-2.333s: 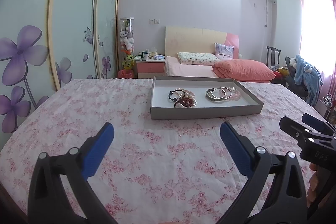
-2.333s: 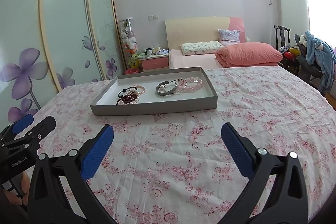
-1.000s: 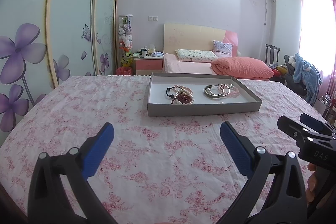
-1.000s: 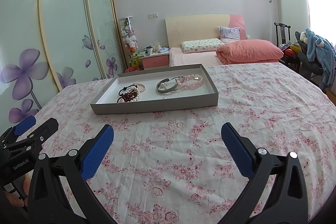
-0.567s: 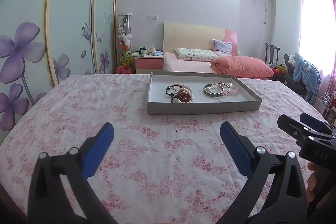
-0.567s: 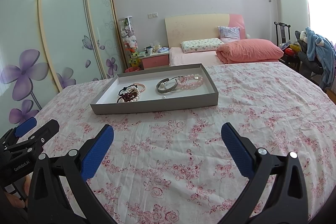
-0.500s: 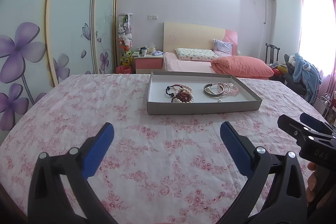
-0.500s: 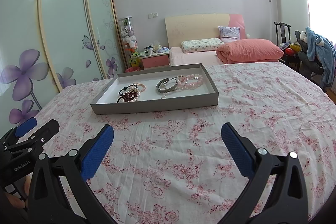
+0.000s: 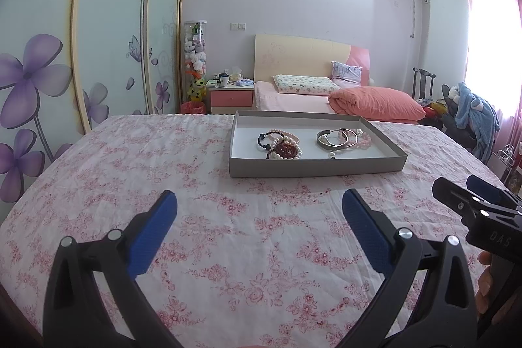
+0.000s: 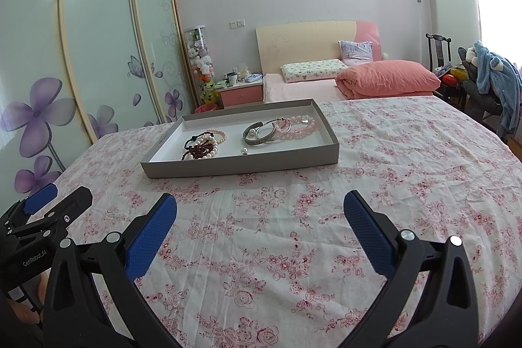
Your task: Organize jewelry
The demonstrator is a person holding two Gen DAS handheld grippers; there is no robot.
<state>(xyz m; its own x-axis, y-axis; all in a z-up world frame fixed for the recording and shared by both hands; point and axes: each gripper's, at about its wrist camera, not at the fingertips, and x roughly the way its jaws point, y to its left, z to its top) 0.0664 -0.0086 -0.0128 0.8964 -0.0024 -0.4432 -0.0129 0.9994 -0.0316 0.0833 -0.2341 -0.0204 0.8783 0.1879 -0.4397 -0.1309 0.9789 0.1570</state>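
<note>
Both views cut off the rear of each gripper, and only a sliver of the hand holding each shows at the frame edges. The beaded bracelets (image 9: 281, 145) lie in a tangled heap, so how many there are is hard to tell. The grey tray (image 9: 316, 167) sits on the flowered counter (image 9: 228, 234), its long axis running left to right across the left wrist view, near wall facing the grippers. Inside, the beaded bracelets fill the left half; silver bangles (image 9: 336, 138) overlap pink bead bracelets (image 9: 363, 137) in the right half, and a small pearl piece (image 9: 331, 156) lies alone near the front wall. The left gripper (image 9: 259, 211) hovers over bare cloth short of the tray, jaws wide apart and empty. The right gripper (image 10: 260, 211) does likewise, jaws spread, holding nothing.
</note>
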